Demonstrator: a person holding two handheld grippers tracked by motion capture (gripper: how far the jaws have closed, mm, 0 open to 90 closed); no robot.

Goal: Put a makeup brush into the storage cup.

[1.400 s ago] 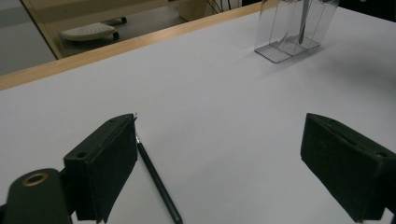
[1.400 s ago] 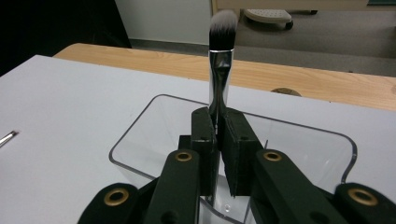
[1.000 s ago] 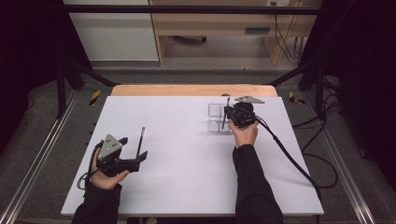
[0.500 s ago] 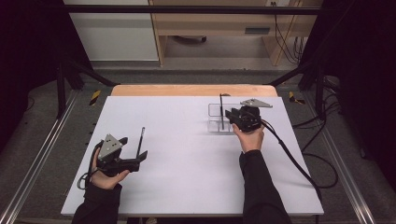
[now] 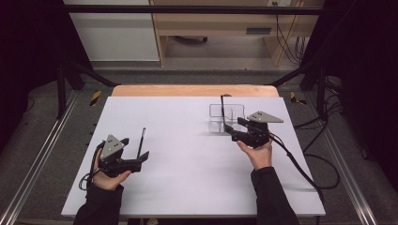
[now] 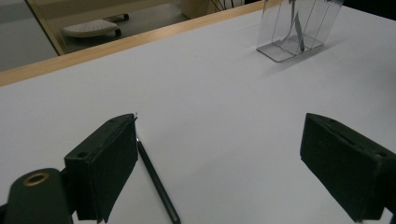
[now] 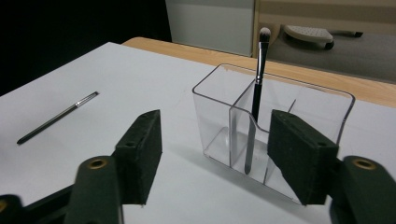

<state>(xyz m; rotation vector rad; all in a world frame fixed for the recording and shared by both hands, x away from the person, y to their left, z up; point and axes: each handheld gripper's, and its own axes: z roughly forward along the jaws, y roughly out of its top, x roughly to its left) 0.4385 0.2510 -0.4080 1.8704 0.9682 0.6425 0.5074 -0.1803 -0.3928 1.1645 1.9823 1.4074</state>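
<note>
We see one slim black makeup brush (image 7: 256,93) standing upright, bristles up, in the clear plastic divided organizer (image 7: 299,121). A second thin black brush (image 5: 140,143) lies flat well left of it, pointing away. Our right gripper (image 5: 233,125), just opening, and left gripper (image 5: 139,154) gape wide, empty.

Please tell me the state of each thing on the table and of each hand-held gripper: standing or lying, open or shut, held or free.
Brush in organizer: standing upright, free.
Clear organizer: upright on the table.
Brush on table: lying flat, free.
Left hand-held gripper: open, brush beside one jaw.
Right hand-held gripper: jaws just opened, holding nothing, close to the organizer.
</note>
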